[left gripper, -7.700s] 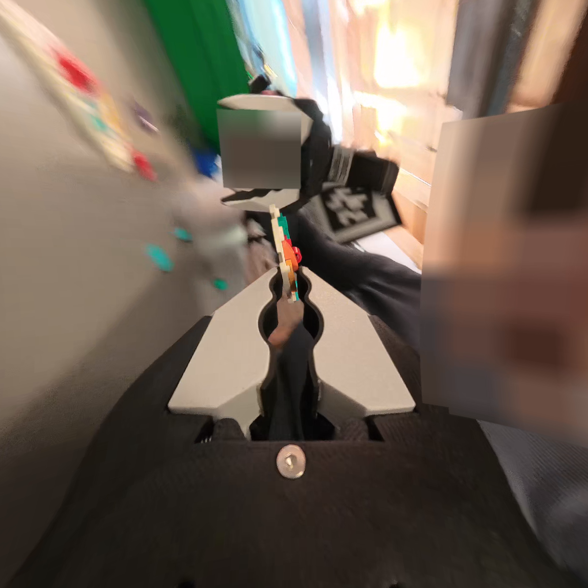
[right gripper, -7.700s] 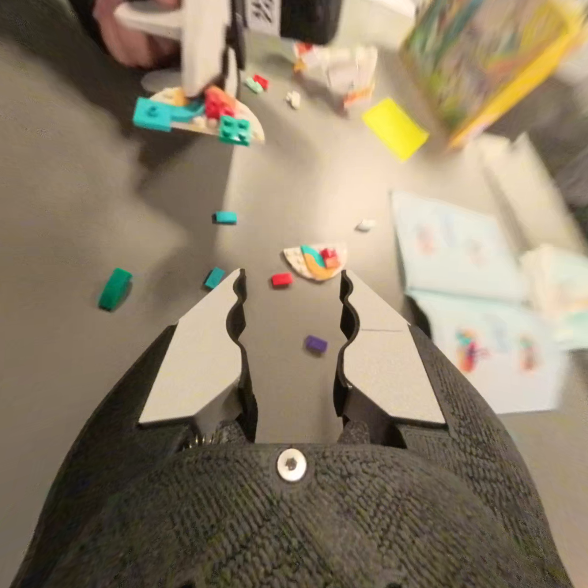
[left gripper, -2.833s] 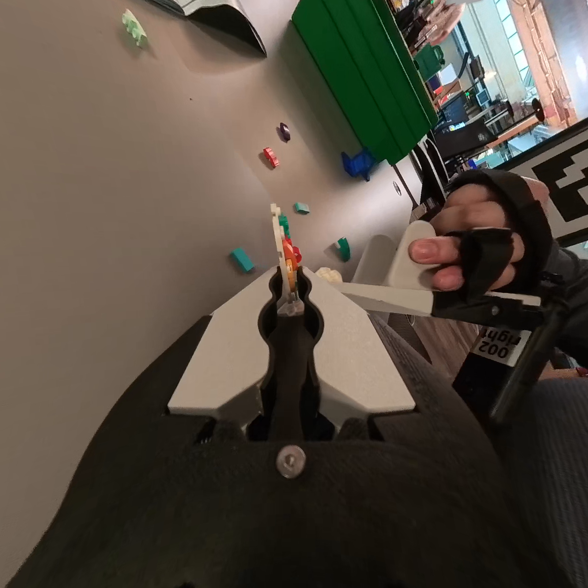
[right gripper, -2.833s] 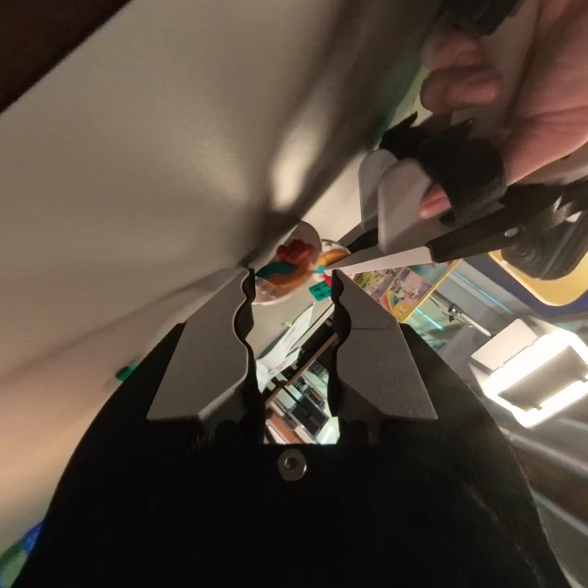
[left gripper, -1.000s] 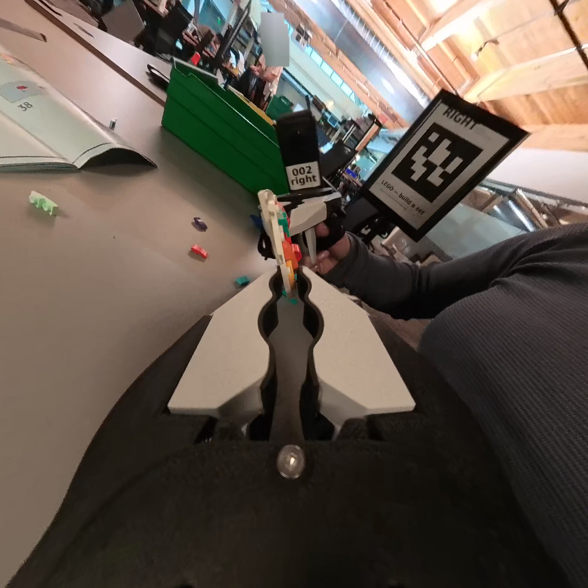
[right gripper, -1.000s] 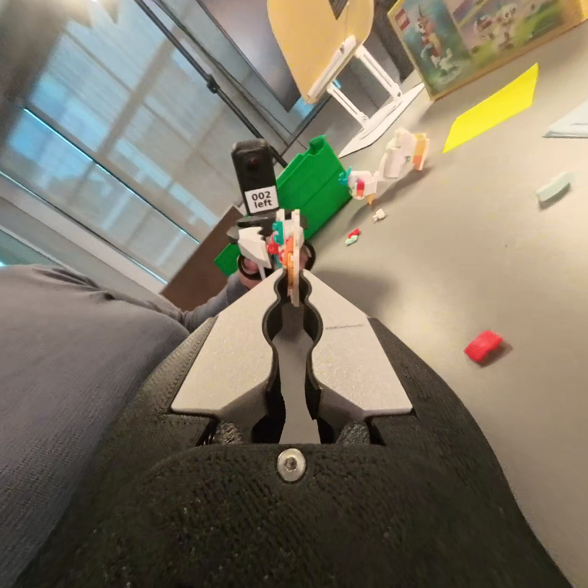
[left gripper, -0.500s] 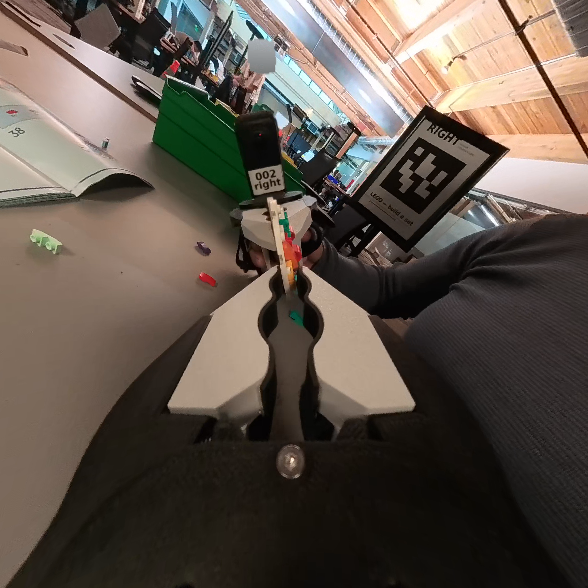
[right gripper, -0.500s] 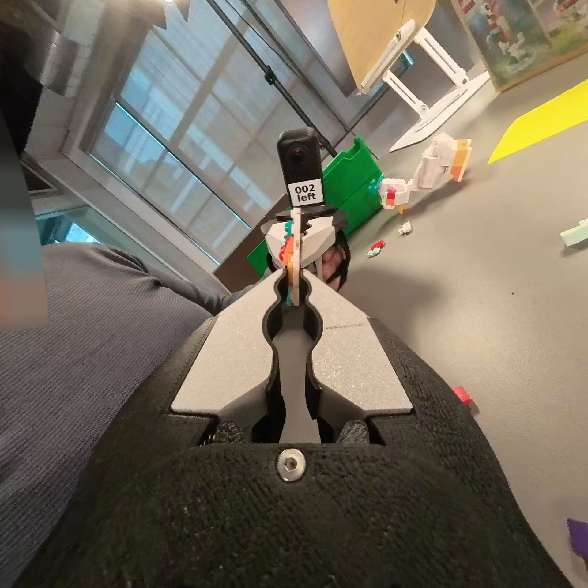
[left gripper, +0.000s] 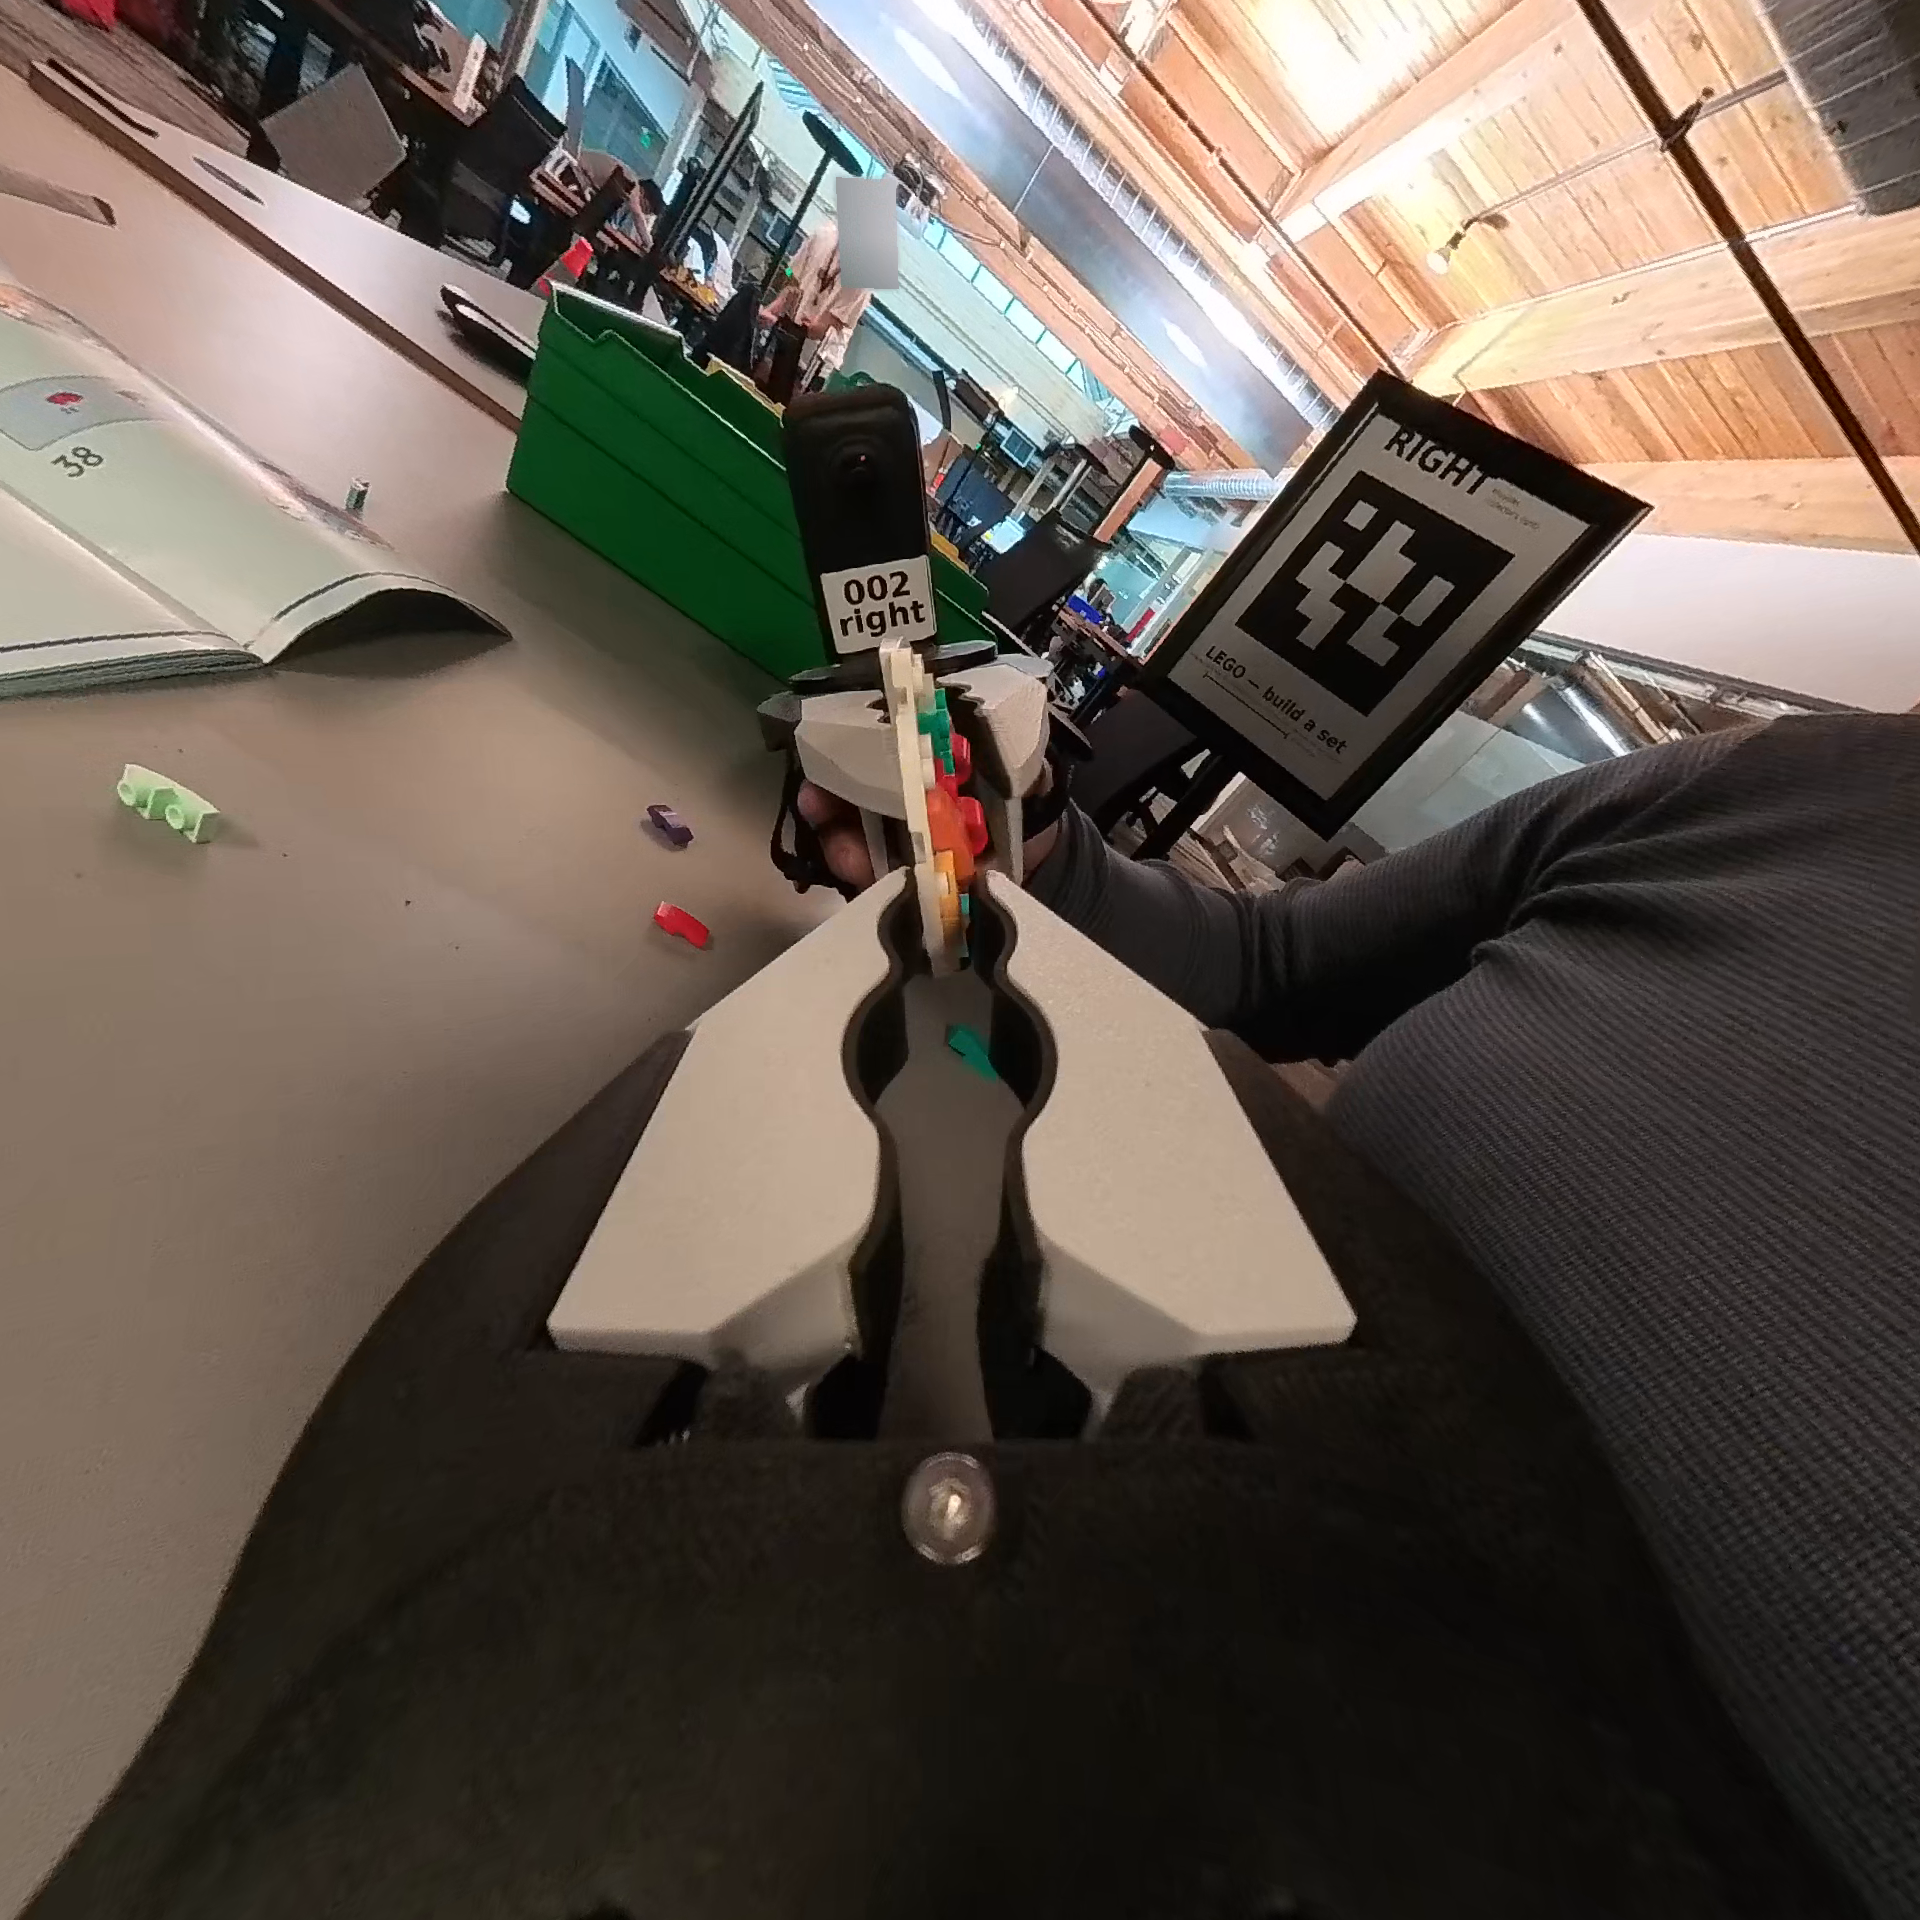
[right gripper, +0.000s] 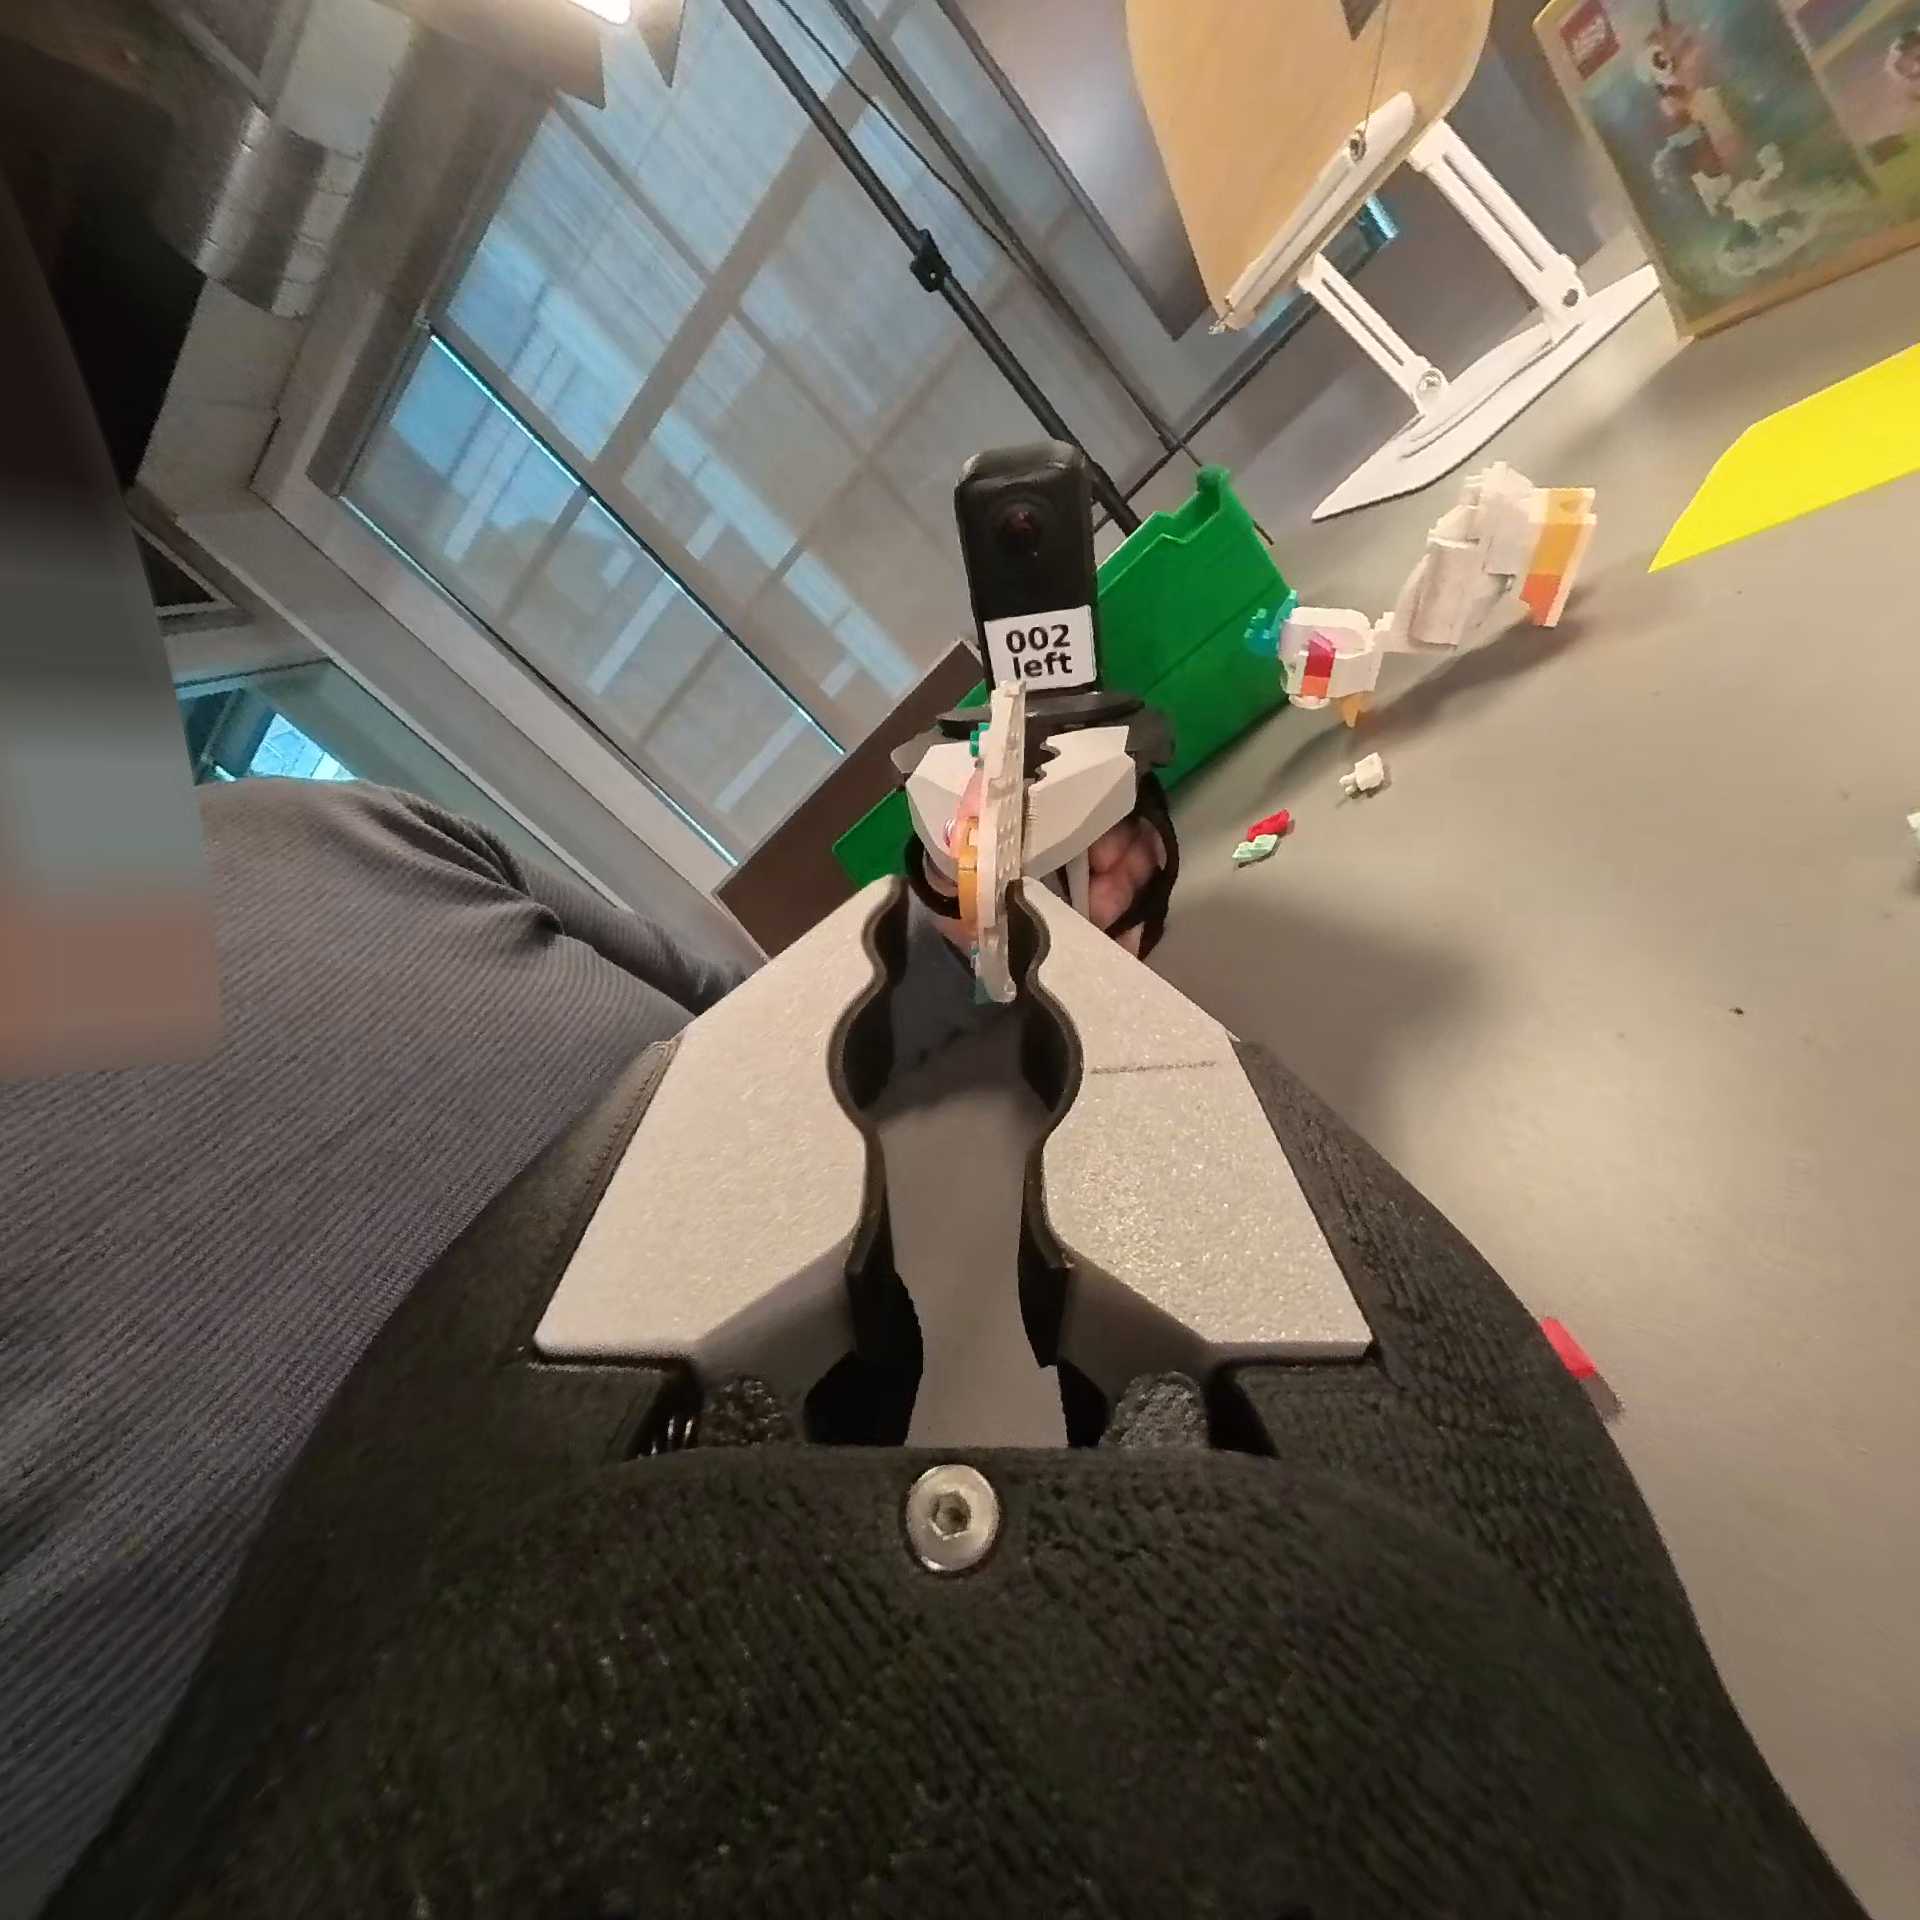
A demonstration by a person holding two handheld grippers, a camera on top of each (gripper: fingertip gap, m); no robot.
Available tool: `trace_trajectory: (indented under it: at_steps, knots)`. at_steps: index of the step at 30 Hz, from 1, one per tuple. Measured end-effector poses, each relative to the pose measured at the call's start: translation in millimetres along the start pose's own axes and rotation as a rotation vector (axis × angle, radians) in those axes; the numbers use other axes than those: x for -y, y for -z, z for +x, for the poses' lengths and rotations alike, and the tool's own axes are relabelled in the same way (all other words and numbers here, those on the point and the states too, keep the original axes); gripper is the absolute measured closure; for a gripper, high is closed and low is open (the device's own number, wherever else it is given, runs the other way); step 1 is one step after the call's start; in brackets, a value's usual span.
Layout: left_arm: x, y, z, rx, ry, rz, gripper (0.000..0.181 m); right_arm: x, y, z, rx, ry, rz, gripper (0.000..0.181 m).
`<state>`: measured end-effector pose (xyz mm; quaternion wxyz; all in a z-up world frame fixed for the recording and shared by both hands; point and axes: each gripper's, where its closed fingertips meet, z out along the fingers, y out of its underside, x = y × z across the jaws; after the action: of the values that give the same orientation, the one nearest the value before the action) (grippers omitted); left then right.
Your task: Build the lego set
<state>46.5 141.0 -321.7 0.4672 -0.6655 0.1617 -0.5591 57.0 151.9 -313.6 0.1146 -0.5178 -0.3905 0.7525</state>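
Observation:
A flat lego assembly [left gripper: 925, 790], a white plate with green, red and orange bricks on one face, is held edge-on in the air between both grippers. My left gripper [left gripper: 948, 899] is shut on its near edge. The right gripper [left gripper: 914, 743] faces me from beyond, at the far edge. In the right wrist view the plate [right gripper: 1000, 831] sits between my right gripper's fingertips [right gripper: 964, 904], against the right-hand finger, with a thin gap on the other side. The left gripper [right gripper: 1023, 795] holds it from the far side.
On the grey table [left gripper: 312, 987] lie a light green brick [left gripper: 166, 816], a purple brick [left gripper: 668, 826], a red brick [left gripper: 681, 923] and a teal brick [left gripper: 968, 1044]. An open booklet [left gripper: 156, 582], green bins [left gripper: 665, 540], a white lego bird [right gripper: 1434, 613], yellow paper [right gripper: 1808, 468]. My left and right fingertips are right by each other. Left tips and right tips are each some 20 cm from the white lego bird [right gripper: 1434, 613].
Both grippers came together on the assembly and moved closer to each other. In the last half second the right jaws stand slightly wider and the plate has tilted a little.

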Motion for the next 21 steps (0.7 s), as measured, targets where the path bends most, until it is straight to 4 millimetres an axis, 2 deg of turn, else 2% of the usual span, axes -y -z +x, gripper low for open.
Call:
trace_trajectory:
  at_steps: [11,21]
  knots:
    - [0.9,-0.3,5.8,-0.016,-0.05,0.015,0.174,-3.3,-6.8,-5.3,0.003,0.004,-0.019,0.163]
    - [1.9,0.0,4.7,-0.004,-0.058,0.023,0.174,-3.8,-9.9,-1.6,-0.041,0.035,-0.02,0.165]
